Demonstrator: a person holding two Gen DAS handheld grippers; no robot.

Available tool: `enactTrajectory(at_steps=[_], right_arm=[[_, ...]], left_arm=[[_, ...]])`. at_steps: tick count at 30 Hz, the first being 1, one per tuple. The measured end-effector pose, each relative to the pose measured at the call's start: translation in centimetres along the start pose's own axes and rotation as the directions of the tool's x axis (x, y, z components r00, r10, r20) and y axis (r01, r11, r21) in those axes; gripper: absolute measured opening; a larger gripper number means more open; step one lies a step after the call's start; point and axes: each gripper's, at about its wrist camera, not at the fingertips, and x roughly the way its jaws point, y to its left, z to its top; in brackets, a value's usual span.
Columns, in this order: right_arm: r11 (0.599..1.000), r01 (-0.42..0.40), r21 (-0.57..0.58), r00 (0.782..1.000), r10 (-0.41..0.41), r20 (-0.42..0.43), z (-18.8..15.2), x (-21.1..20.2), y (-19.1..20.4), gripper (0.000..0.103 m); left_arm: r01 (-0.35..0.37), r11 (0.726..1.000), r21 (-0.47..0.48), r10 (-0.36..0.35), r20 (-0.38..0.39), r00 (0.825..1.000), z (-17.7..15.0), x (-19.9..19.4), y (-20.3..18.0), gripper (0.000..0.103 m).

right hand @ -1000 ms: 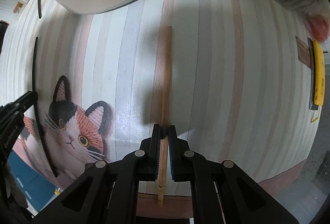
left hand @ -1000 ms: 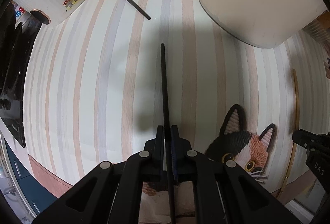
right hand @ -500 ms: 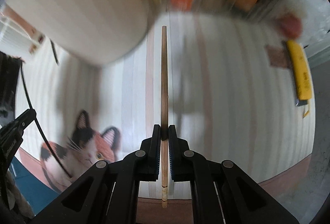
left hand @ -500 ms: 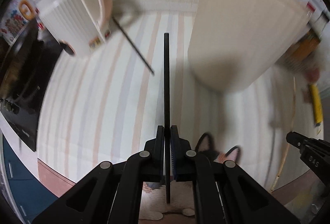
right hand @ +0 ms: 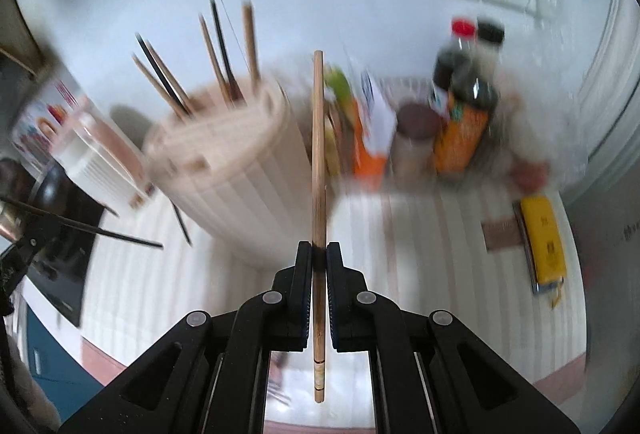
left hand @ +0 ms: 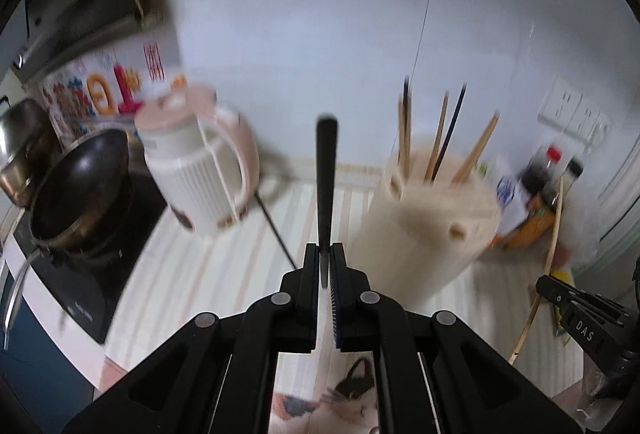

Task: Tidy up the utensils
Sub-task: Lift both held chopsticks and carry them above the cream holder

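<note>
the left gripper [left hand: 325, 266] has its fingers closed on a black chopstick [left hand: 326, 170], which runs straight up the middle of the left wrist view, its blunt end against the pale wall; the right gripper [right hand: 319, 266] has its fingers clamped on a wooden chopstick [right hand: 319, 154], which likewise stands up the centre of the right wrist view, its lower end sticking out below the fingers; a cream ribbed utensil holder [left hand: 432, 226] stands on the striped surface [left hand: 192, 274] right of centre in the left view and left of centre in the right view, with several wooden and dark chopsticks already upright in it; another black chopstick [left hand: 276, 230] lies on the surface between the holder and a pink and white kettle [left hand: 196, 170] at middle left; a dark wok [left hand: 80, 186] sits at far left; sauce bottles [right hand: 464, 102] cluster at upper right in the right view, blurred; a yellow tool [right hand: 544, 242] lies at the right edge.
</note>
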Motion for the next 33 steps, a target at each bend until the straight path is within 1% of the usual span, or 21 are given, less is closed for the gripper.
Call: enactTrajectory(at_steps=[4, 7, 12, 16, 18, 22, 24, 28, 33], right_arm=[[0.998, -0.064, 0.01, 0.996, 0.063, 0.061, 4.2, -3.2, 0.7, 0.007], [0.994, -0.107, 0.031, 0.99, 0.103, 0.1, 6.9, -4.0, 0.6, 0.007], [0.988, -0.147, 0.053, 0.973, 0.135, 0.189, 12.0, -5.5, 0.7, 0.007], [0.984, -0.169, 0.063, 0.957, 0.149, 0.25, 14.9, -6.1, 0.8, 0.007], [0.982, -0.179, 0.062, 0.948, 0.156, 0.278, 16.2, -6.3, 1.0, 0.007], [0.979, -0.198, 0.054, 0.928, 0.17, 0.332, 18.0, -4.9, 1.8, 0.007], [0.978, -0.204, 0.053, 0.922, 0.174, 0.346, 18.4, -4.2, 2.1, 0.007], [0.975, -0.214, 0.053, 0.912, 0.18, 0.369, 18.6, -1.6, 2.5, 0.007], [0.973, -0.225, 0.054, 0.898, 0.185, 0.4, 17.9, 1.0, 2.6, 0.007]], left_arm=[[0.038, 0.999, -0.012, -0.038, 0.062, 0.997, 2.9, -2.2, 0.6, 0.003], [0.065, 0.998, -0.01, -0.064, 0.104, 0.992, 5.0, -3.7, 0.2, 0.003], [0.119, 0.993, -0.004, -0.117, 0.155, 0.981, 8.6, -5.5, -0.9, 0.003], [0.151, 0.988, 0.025, -0.153, 0.171, 0.973, 10.8, -5.8, -2.7, 0.003], [0.157, 0.987, 0.041, -0.162, 0.165, 0.973, 11.4, -5.2, -3.5, 0.003], [0.179, 0.982, 0.061, -0.185, 0.112, 0.976, 11.9, -2.6, -5.1, 0.003], [0.182, 0.981, 0.066, -0.187, 0.078, 0.979, 11.9, -1.0, -5.6, 0.003], [0.172, 0.984, 0.049, -0.174, 0.024, 0.985, 11.8, 2.7, -5.8, 0.003], [0.154, 0.988, 0.028, -0.154, -0.015, 0.988, 11.7, 5.7, -5.4, 0.003]])
